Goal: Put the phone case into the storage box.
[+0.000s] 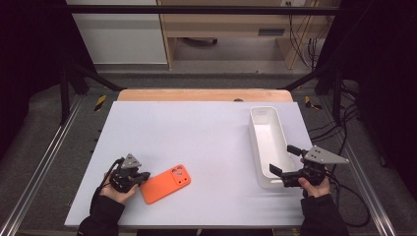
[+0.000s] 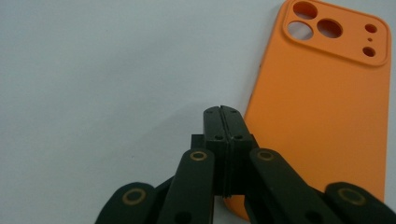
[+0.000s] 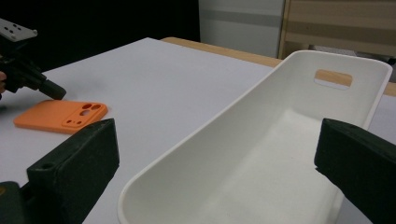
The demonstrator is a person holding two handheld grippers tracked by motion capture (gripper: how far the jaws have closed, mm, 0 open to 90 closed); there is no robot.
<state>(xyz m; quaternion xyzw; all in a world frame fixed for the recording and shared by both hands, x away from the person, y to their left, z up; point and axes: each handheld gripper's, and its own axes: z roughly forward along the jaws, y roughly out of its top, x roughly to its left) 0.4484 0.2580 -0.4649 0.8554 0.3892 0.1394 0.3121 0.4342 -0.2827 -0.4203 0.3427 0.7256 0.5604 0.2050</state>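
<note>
— While the left gripper (image 1: pixel 142 177) lies low at the near left, its jaws are pressed together on nothing; the tips sit just beside the orange phone case (image 1: pixel 165 184), whose near corner they hide.

— And the right gripper (image 1: pixel 281 160)?

— Gaping wide astride the near end of the white bin (image 1: pixel 260 118); pads apparently clear of it.

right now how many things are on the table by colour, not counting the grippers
orange: 1, the phone case
white: 1, the long bin
total: 2
</note>
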